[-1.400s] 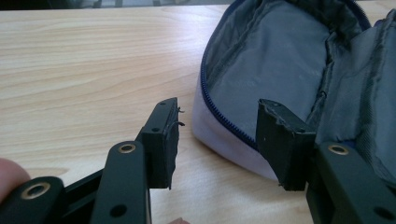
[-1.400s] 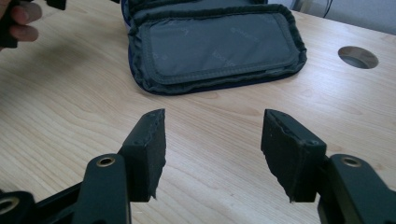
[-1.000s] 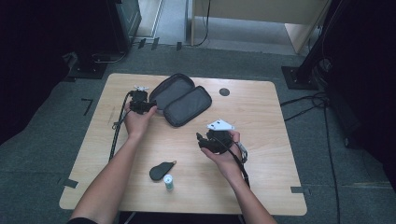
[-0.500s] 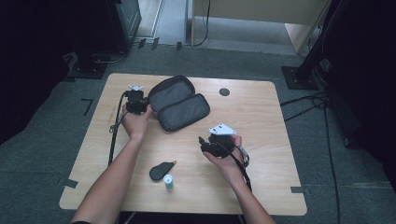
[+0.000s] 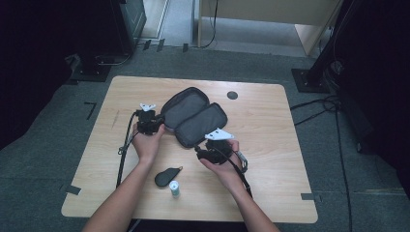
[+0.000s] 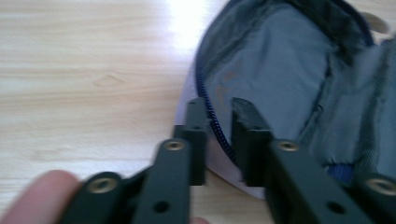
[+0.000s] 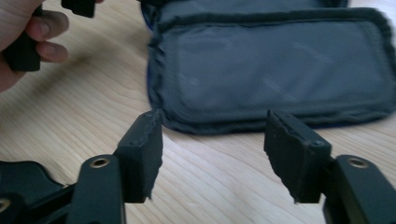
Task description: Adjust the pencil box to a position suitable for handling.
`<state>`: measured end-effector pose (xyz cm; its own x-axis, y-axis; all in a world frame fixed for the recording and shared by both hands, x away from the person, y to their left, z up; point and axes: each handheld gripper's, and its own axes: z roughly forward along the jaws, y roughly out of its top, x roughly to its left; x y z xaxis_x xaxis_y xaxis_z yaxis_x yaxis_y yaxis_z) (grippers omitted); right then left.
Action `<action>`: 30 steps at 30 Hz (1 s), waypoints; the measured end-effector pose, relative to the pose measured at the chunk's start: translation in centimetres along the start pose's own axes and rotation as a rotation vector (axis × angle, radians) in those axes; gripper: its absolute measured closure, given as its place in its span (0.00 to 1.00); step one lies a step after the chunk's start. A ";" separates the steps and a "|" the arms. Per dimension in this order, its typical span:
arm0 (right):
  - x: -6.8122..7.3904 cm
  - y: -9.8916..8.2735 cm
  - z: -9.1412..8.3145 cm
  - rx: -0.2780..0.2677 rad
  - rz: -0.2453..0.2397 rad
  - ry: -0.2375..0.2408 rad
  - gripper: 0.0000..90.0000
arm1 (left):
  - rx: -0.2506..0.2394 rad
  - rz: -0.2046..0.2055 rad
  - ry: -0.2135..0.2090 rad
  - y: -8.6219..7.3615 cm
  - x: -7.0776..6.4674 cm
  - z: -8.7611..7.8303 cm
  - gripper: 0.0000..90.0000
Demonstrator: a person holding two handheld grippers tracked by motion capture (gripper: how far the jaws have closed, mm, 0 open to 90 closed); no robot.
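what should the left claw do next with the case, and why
Probably close on the case rim. The left claw has just reopened slightly and straddles the zipper edge with a small gap, so no firm grip shows. The right claw stands open short of the case.

the left gripper view is blurred, so whether the pads (image 6: pixel 243 116) press the zip edge of the pouch (image 6: pixel 280 74), cut off at right, cannot be told.
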<state>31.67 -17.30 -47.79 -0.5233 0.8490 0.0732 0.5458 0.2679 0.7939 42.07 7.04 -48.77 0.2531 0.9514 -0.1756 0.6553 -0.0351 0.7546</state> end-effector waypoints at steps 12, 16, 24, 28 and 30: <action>2.5 1.3 3.6 0.010 -0.016 -0.049 0.12 | 0.035 0.079 -0.010 1.1 1.1 1.9 0.55; 2.5 1.4 5.3 0.051 -0.035 -0.080 0.09 | 0.065 0.119 -0.027 0.8 0.9 2.0 0.68; 1.3 0.5 6.1 0.132 -0.031 -0.159 0.09 | 0.090 0.118 -0.086 0.0 1.0 0.6 0.71; 0.0 0.1 5.4 0.133 -0.019 -0.190 0.14 | 0.120 0.194 -0.107 -0.8 -0.1 0.1 0.69; -0.8 0.0 5.1 0.135 -0.014 -0.206 0.14 | 0.127 0.211 -0.119 -0.9 -0.5 -0.1 0.68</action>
<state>35.42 -15.62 -50.94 -0.3946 0.9159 -0.0731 0.6290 0.3273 0.7051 41.25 6.69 -49.29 0.4701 0.8767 -0.1019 0.6613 -0.2735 0.6984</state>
